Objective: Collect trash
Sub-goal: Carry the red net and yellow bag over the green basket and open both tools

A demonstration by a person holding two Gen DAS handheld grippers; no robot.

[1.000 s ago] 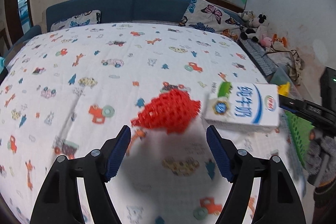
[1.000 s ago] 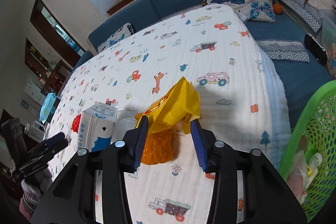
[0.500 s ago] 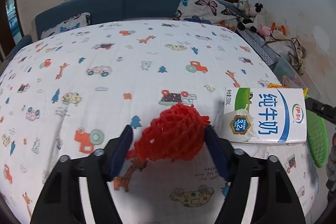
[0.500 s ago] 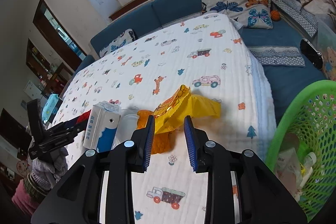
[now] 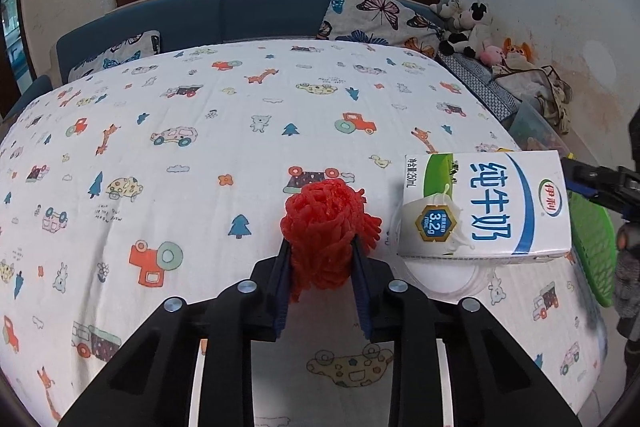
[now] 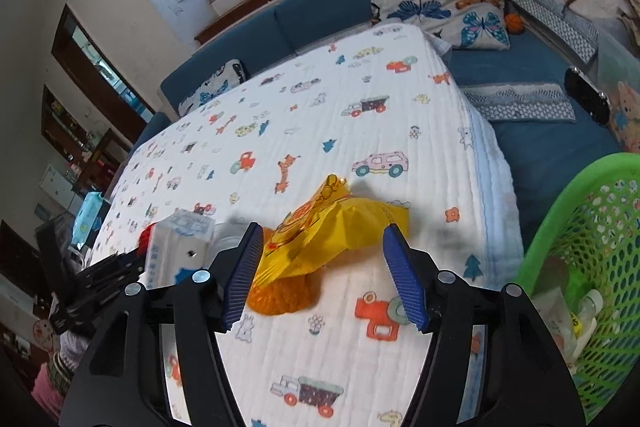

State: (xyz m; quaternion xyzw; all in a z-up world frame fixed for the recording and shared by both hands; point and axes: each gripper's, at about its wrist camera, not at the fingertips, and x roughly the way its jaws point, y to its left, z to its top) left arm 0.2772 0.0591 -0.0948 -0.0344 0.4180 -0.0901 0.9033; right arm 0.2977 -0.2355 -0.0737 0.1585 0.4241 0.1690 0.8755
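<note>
A: How was the left gripper (image 5: 322, 259) found?

B: Its jaws had just been closing, and the blue pads were seen pressed against both sides of the red mesh net (image 5: 330, 227), which was squeezed between them above the patterned bedsheet (image 5: 180, 99). A milk carton (image 5: 486, 205) was seen just right of the net, over a clear plastic lid (image 5: 444, 277); whether it rested on the lid could not be told.

A: And the right gripper (image 6: 322, 267)?

B: Its jaws had just been opening. They were found spread apart, with the yellow snack wrapper (image 6: 340, 231) lying on the sheet between them. The left pad was seen very near the wrapper's edge, but no pinch was shown. An orange mesh net (image 6: 280, 297) was partly covered by the wrapper.

A: Where was the bin?

B: A green basket (image 6: 580, 211) was seen beside the bed at the right, with some trash already inside, though its contents were poorly resolved.
</note>
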